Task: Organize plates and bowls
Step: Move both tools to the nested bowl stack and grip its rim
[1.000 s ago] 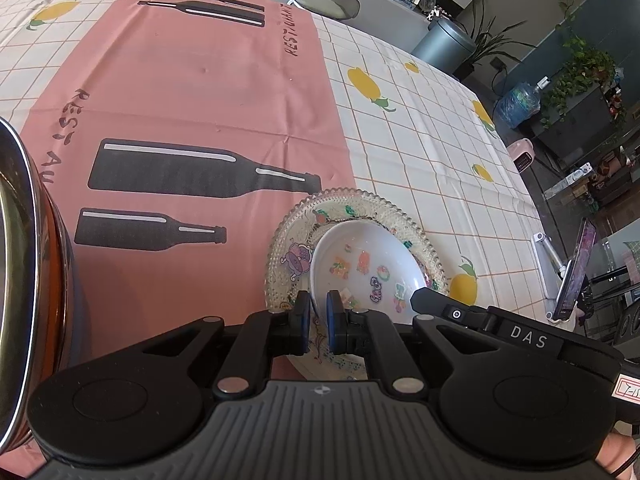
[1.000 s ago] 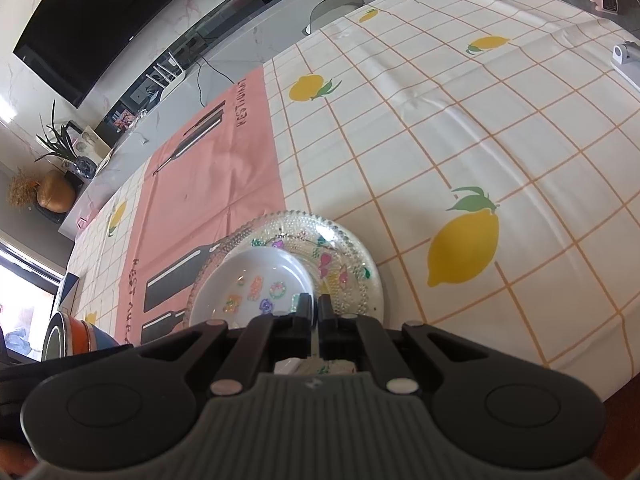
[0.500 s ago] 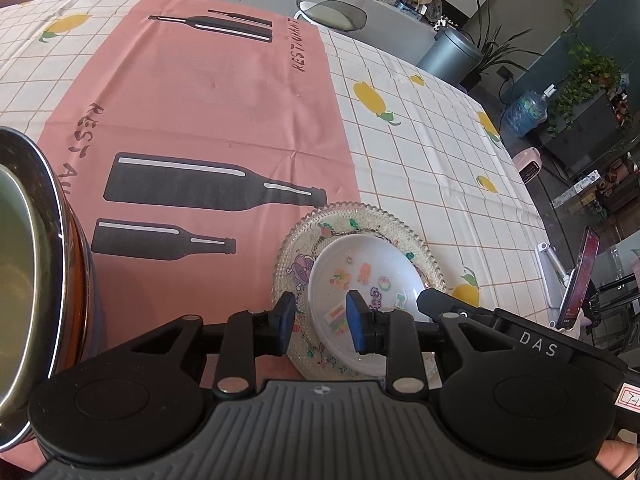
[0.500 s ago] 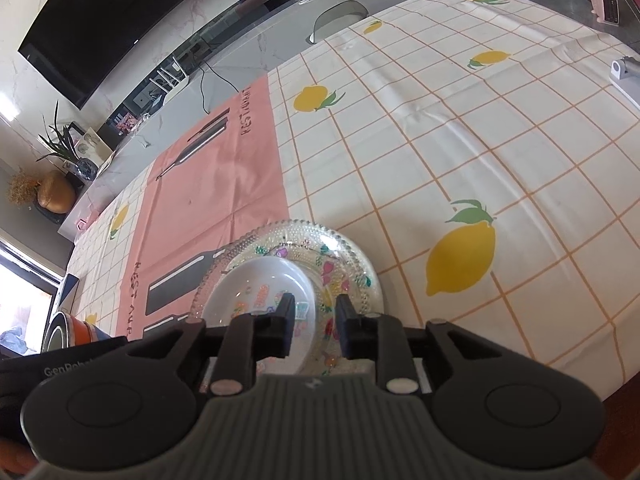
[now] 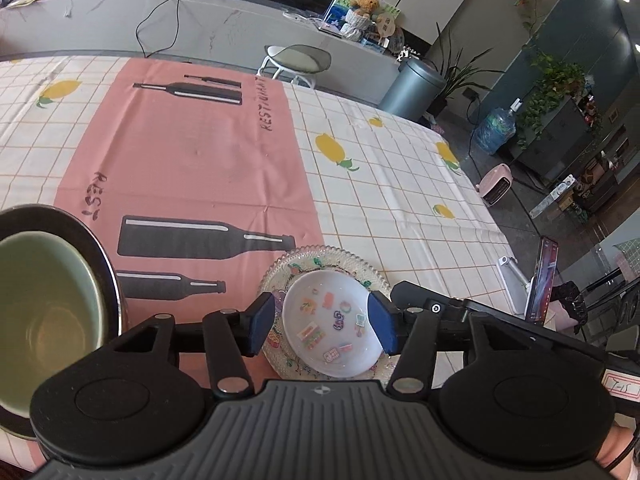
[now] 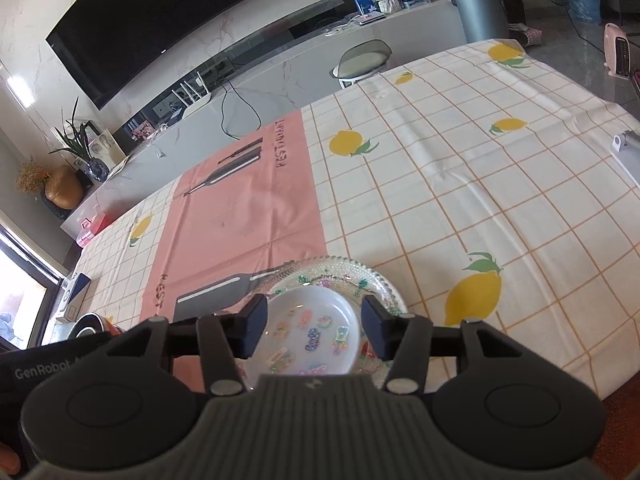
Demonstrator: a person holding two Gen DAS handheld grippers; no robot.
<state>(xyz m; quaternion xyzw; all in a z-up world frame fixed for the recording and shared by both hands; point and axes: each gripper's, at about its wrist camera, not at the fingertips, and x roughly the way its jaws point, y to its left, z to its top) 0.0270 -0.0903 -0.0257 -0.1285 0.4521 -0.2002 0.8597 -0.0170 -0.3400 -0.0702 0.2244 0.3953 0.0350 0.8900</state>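
Left wrist view, nearest: the left gripper (image 5: 322,324), pointing steeply down at the table, its jaws opening; the blue pads (image 5: 262,322) stand apart with nothing pressed between them. The small white dish (image 5: 330,330) shows in the gap but lies below on the table, clear of both pads. At 9 o'clock of the gripper body sits a green bowl (image 5: 38,320), nested inside a dark-rimmed metal bowl (image 5: 102,256) (only part of each is in the picture). At 3 o'clock the black body of the other tool crosses in from the right edge.

Right wrist view, nearest: the right gripper (image 6: 314,326), its jaws likewise opening, holding nothing; the same white dish (image 6: 310,336) shows between the dark pads (image 6: 376,324) without touching them.

Middle ground, both views: the white dish, printed with small coloured stickers, rests upright inside a clear glass plate (image 5: 352,264) with a beaded rim; the plate lies flat on the tablecloth (image 5: 400,208), at the seam between the pink panel (image 5: 192,160) with black bottle prints and the white checked part with lemons. From the right wrist, a large lemon print (image 6: 474,294) lies at 3 o'clock of the plate.

Far ground: beyond the table's far edge stands a grey stool (image 5: 298,58) at 12 o'clock, a round grey bin (image 5: 412,86) at 1 o'clock, and a dark television (image 6: 152,28) on the marble wall.
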